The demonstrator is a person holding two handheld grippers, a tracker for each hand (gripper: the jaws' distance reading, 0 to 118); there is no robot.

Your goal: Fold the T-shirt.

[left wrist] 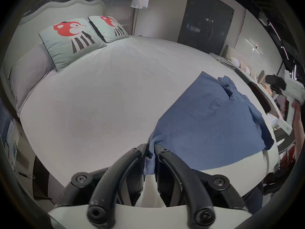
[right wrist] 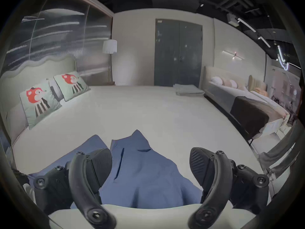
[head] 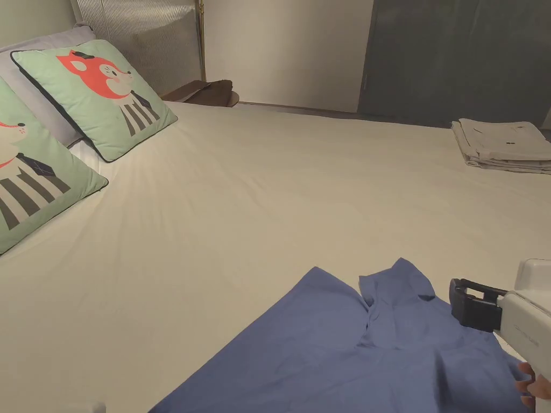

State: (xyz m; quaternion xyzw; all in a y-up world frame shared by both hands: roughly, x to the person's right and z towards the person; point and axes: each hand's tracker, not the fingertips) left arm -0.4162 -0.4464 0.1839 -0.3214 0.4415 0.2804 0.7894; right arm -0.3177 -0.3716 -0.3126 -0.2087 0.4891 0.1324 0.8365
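Jaws of left gripper (left wrist: 150, 151) pinch corner of blue T-shirt (left wrist: 209, 121); right gripper (right wrist: 151, 163) jaws apart above shirt. Shirt at bed's (head: 301, 177) 6 o'clock edge. Step: spreading flat. Next: right gripper takes opposite corner.

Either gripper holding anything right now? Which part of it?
The left gripper is shut on a bunched corner of the blue fabric T-shirt lying on the white bed. The right gripper is open above the shirt, holding nothing.
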